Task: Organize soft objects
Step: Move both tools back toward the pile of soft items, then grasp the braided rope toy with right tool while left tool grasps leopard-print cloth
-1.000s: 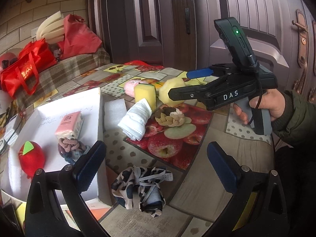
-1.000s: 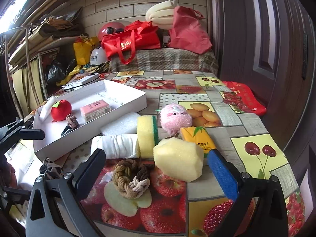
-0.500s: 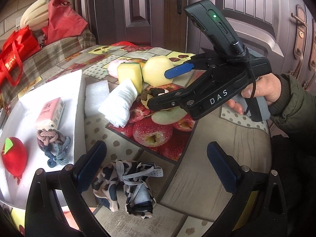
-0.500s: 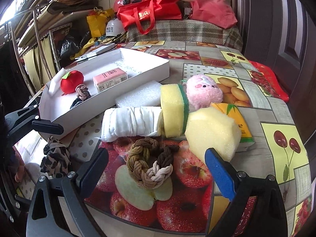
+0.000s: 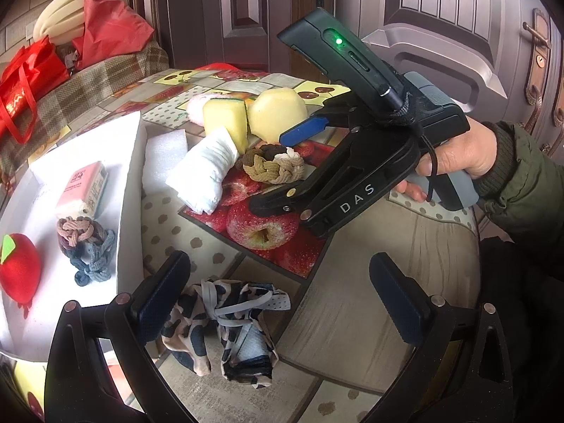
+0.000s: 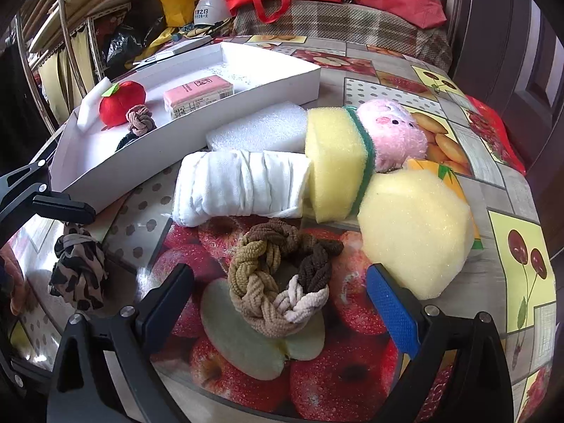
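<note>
A: What's changed in the last second?

B: The right claw point(image 6: 280, 303) has come down and forward. A second ago it hovered back from the pile; now its released jaws straddle the braided hair tie point(image 6: 282, 276), which lies on the apple print near the bench's front edge, just in front of the rolled white cloth point(image 6: 241, 187) and beside the pale yellow sponge point(image 6: 416, 232).

A: Clenched yet?

B: No, both pads stand clear of the braid on either side. I'd judge this the final approach before a pinch.

A: And the left claw point(image 5: 278, 303)?

B: Also released, holding nothing. It hangs over the leopard-print scrunchie point(image 5: 225, 331) by the front edge, just outside the white tray point(image 5: 128, 190).

A: So where does the task stand?

B: The tray holds a red plush apple point(image 6: 121, 100), a pink tissue pack point(image 6: 199, 93) and another braided tie point(image 6: 141, 120). Most soft items remain on the bench, so it looks early to midway.
</note>
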Tool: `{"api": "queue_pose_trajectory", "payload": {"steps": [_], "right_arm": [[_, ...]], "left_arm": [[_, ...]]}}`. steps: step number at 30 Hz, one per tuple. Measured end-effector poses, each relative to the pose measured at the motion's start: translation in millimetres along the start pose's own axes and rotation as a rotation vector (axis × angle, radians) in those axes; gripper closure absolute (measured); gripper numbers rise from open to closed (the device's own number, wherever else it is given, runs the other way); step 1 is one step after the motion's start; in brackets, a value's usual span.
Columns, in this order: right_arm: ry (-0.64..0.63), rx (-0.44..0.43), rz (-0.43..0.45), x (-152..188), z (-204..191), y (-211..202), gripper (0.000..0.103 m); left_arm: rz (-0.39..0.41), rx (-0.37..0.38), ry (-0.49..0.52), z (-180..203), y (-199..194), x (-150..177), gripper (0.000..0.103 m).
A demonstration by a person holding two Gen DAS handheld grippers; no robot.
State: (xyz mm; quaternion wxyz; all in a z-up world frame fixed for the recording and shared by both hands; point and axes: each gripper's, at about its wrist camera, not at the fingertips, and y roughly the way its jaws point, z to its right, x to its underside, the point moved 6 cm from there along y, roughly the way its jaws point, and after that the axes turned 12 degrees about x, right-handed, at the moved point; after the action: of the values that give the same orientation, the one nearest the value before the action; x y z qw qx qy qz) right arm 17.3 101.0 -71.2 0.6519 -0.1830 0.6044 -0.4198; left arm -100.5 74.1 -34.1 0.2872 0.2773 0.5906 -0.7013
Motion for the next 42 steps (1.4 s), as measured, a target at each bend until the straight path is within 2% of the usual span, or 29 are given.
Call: {"api": "queue_pose_trajectory", "payload": {"steps": [5,6,7,9,12,16,19,21,24,28,32,35,39,41,42], "right_arm": [[-0.049,0.003,0.017,-3,-10,1,0.005],[-0.049,0.002,0.021,-4,-10,1,0.011],[-0.046,-0.001,0.030,-4,-10,-1,0.026],[-0.032,-0.003,0.049,-5,-8,-6,0.047],[-0.023,-0.023,0.042,-3,-3,-7,0.055],[0.011,-0.010,0.031,1,13,-6,0.059],[0.060,-0.024,0.023,2,23,-4,0.059],[0.059,-0.022,0.024,2,22,-5,0.059],[0.045,-0.013,0.027,1,19,-5,0.059],[0.051,-0.021,0.027,1,20,-5,0.059],[0.053,-0.025,0.027,1,20,-5,0.059],[0.053,-0.023,0.027,1,20,-5,0.059],[0.045,-0.017,0.029,1,19,-5,0.059],[0.045,-0.017,0.029,1,19,-5,0.059],[0.044,-0.016,0.030,2,17,-6,0.059]], "left_arm": [[0.040,-0.001,-0.032,-2,-9,0,0.001],[0.050,-0.006,-0.036,-3,-11,0,0.001],[0.063,-0.016,-0.039,-4,-14,0,0.001],[0.080,-0.032,-0.051,-5,-20,1,0.001],[0.066,-0.071,-0.056,-3,-23,6,0.001],[0.043,-0.124,-0.068,-5,-25,12,0.000],[0.026,-0.121,-0.085,-11,-22,14,0.001],[-0.007,-0.128,-0.060,-7,-15,15,0.000],[-0.115,-0.157,-0.022,-4,6,21,0.001],[-0.126,-0.130,0.052,10,10,22,0.001],[-0.110,-0.122,-0.045,-10,7,21,0.001],[-0.133,-0.094,-0.096,-18,12,23,0.001],[-0.150,-0.076,-0.058,-8,20,20,0.010],[-0.135,-0.062,-0.062,-6,20,17,0.026],[-0.124,-0.057,-0.066,-6,20,15,0.042]]}}
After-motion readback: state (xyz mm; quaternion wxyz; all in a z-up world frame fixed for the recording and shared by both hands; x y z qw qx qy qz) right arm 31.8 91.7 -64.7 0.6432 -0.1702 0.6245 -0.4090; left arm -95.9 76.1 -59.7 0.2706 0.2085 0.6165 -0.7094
